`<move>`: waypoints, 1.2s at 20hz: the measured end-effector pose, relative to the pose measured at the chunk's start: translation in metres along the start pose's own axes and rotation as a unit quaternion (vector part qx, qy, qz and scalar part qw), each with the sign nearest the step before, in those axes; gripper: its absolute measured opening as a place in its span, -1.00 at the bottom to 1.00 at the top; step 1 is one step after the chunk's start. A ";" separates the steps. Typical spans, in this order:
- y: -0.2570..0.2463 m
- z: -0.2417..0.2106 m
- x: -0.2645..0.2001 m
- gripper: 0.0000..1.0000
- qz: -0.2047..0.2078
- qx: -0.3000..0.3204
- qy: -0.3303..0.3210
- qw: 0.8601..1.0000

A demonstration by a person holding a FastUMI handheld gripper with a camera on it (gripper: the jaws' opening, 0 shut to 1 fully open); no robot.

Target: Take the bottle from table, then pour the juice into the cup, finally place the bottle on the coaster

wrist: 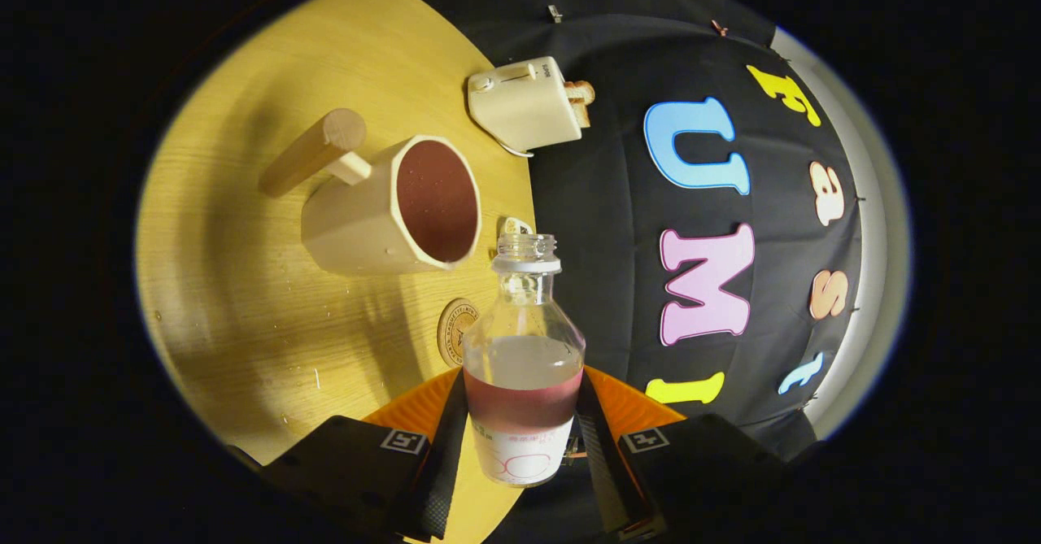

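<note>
gripper (520,426) clamped on the bottle (524,365), both fingers pressing its lower body from either side, just above the label. bottle clear, uncapped, its open neck pointing away from the fingers, a band of red juice (522,402) low inside it. view rolled over, so the wooden table (244,300) stands as a wall beside the bottle rather than under it; whether the bottle itself is level or tipped, cannot tell.

cup (390,206) on the table beyond the fingers and to one side of the bottle's neck, cream-coloured, with a thick wooden handle (313,152) sticking out from its far side. filled nearly to the rim with red juice. cup mouth near the bottle's opening, not touching it.

round coaster (455,331) flat on the table, just beside the bottle's shoulder, partly hidden behind it, between cup and fingers. small droplets scattered on the tabletop around it.

further off, near the table's edge by the dark cloth wall, a cream toaster (524,105) with a slice of bread (581,97) in its slot.
</note>
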State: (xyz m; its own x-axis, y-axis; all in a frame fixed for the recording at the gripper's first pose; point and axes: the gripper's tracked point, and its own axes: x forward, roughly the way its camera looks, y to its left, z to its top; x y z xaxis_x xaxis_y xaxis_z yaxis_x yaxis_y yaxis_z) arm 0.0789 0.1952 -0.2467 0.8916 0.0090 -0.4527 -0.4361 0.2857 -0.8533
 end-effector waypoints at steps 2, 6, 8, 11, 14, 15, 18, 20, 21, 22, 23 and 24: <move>0.002 0.001 0.002 0.43 0.003 -0.014 0.000 1.000; 0.000 0.004 0.004 0.43 0.001 -0.046 0.000 0.999; -0.003 0.002 0.005 0.43 -0.001 -0.056 0.004 0.998; -0.004 0.001 0.009 0.43 0.002 -0.070 0.008 0.998; -0.003 0.001 0.011 0.43 0.008 -0.082 0.008 0.997; -0.004 0.002 0.010 0.43 0.008 -0.084 0.006 0.996; -0.004 0.006 0.012 0.43 0.005 -0.101 0.001 0.995; -0.005 0.007 0.010 0.43 0.004 -0.114 -0.003 0.994; -0.004 0.007 0.010 0.43 0.003 -0.118 -0.004 0.993; -0.004 0.007 0.010 0.43 0.003 -0.124 -0.005 0.992; -0.005 0.007 0.009 0.43 0.001 -0.131 -0.006 0.991; -0.005 0.008 0.010 0.43 -0.001 -0.138 -0.007 0.990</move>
State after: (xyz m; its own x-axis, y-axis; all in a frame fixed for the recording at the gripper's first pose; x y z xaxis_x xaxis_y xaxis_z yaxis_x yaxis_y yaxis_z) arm 0.0909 0.2010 -0.2446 0.8933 0.0229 -0.4490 -0.4493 0.0126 -0.8933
